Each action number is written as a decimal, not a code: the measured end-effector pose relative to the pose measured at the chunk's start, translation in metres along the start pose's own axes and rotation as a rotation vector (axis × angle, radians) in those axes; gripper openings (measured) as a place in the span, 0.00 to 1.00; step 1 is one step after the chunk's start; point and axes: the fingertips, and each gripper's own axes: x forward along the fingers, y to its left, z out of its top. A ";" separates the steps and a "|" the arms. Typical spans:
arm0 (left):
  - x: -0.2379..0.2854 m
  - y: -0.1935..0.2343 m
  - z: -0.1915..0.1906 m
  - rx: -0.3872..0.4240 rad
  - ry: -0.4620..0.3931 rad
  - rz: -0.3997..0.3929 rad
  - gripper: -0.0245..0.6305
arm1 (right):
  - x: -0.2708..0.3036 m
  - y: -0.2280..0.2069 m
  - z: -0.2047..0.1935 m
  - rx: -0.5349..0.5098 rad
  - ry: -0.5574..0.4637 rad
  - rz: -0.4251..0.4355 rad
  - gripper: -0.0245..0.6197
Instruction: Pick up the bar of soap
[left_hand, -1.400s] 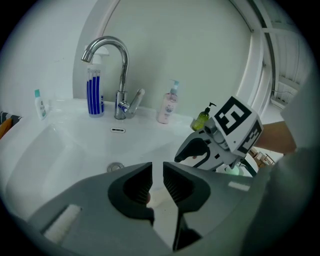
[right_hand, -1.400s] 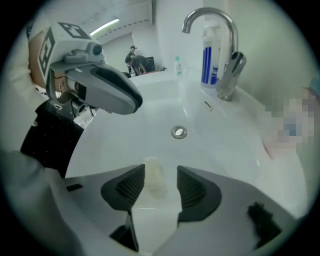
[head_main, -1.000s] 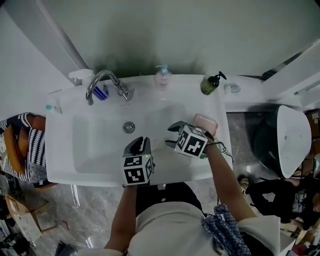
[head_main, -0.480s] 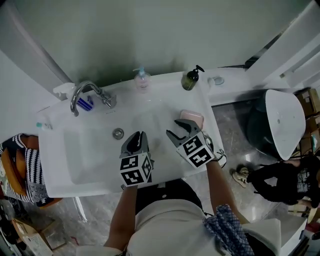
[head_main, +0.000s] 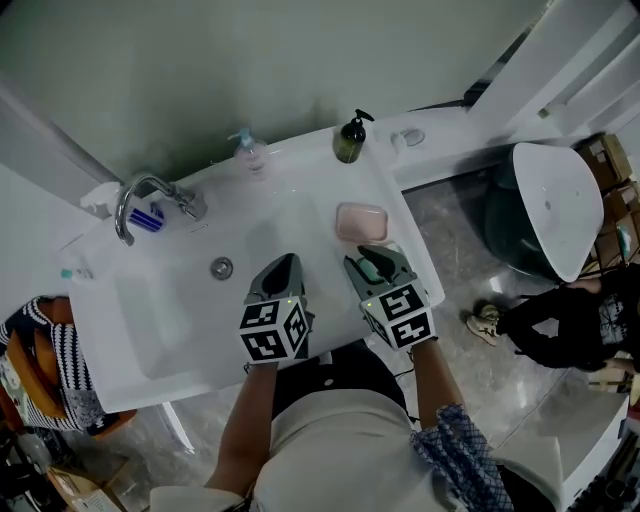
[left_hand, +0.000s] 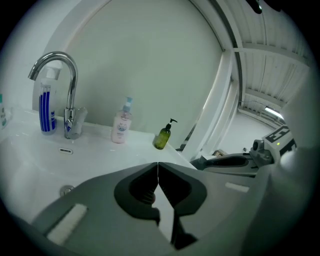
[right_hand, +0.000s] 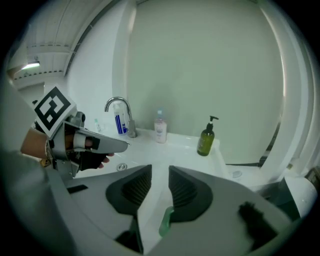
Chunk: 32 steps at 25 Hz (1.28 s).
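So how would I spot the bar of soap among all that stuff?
Find the white sink against the wall and follow its right-hand ledge. The bar of soap lies flat there, nearer the person than the dark green pump bottle at the back corner. It is the only low, rounded pink slab; the other things nearby are upright bottles.
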 end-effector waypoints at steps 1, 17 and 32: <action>0.001 -0.005 0.001 0.011 0.000 -0.011 0.05 | -0.004 -0.002 0.000 0.007 -0.009 -0.015 0.20; 0.009 -0.046 -0.013 0.059 0.037 -0.104 0.05 | -0.045 -0.007 -0.020 0.021 -0.034 -0.136 0.06; 0.011 -0.077 -0.012 0.088 0.032 -0.206 0.04 | -0.063 -0.021 -0.026 0.029 -0.044 -0.185 0.06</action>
